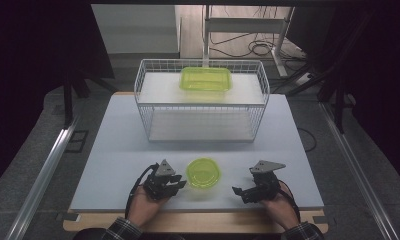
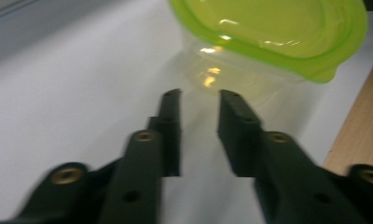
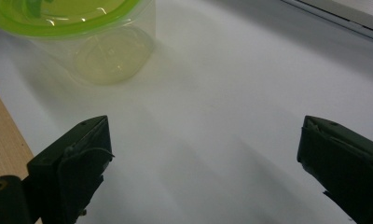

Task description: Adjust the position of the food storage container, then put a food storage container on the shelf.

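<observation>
The round container (image 1: pixel 203 173), clear-walled with a green lid, stands upright on the white table (image 1: pixel 118 150), between the two grippers and near the table's front edge. In the left gripper view it (image 2: pixel 268 42) sits just ahead of the jaw tips and slightly to their right; its top and right side are cut off by the frame, and motion blur softens the jaw bases. The left gripper (image 1: pixel 180 184) has its jaws parted a little, with bare table between them and no contact with the container's wall. In the right gripper view the container (image 3: pixel 82 32) lies well ahead and left of the jaws, with its lid cropped at the top. The right gripper (image 1: pixel 236 190) has its jaws released wide, holding nothing. Beyond stands a wire basket (image 1: pixel 200 102) bearing a rectangular green-lidded container (image 1: pixel 206 79) on its upper shelf.
</observation>
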### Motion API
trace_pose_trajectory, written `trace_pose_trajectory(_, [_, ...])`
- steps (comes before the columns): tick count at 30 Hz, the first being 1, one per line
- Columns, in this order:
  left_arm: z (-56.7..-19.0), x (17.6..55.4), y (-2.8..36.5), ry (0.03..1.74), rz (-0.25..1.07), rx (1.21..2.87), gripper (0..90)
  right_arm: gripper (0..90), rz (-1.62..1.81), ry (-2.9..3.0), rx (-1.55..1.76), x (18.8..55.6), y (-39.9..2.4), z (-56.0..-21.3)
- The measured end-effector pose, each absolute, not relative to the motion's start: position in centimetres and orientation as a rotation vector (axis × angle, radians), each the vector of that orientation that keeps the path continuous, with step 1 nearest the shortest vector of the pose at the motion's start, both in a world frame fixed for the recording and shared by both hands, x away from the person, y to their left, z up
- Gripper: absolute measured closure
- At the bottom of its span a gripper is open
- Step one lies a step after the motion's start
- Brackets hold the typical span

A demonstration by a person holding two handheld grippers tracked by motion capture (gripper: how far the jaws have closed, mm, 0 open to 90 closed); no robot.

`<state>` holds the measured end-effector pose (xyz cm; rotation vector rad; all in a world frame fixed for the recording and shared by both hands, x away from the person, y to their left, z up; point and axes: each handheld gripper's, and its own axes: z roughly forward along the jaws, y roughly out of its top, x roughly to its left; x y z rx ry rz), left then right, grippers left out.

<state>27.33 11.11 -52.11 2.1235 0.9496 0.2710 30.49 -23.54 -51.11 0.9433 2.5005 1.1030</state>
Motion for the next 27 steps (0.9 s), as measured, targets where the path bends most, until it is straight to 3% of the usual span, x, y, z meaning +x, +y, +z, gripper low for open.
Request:
trace_pose_trajectory(12, [-51.4,25.3,14.0,0.990,0.340,2.033,15.3,3.3,1.140,2.489,0.935,30.4,-23.6,-50.9])
trace_pose_trajectory(19, [-52.0,23.7,14.3,0.980,0.416,2.086,3.7,3.3,1.143,2.492,0.926,30.4,-23.6,-50.9])
trace_pose_trajectory(27, [-52.5,22.9,14.9,0.984,0.451,2.062,0.0,2.8,1.145,2.487,0.920,30.4,-23.5,-50.9])
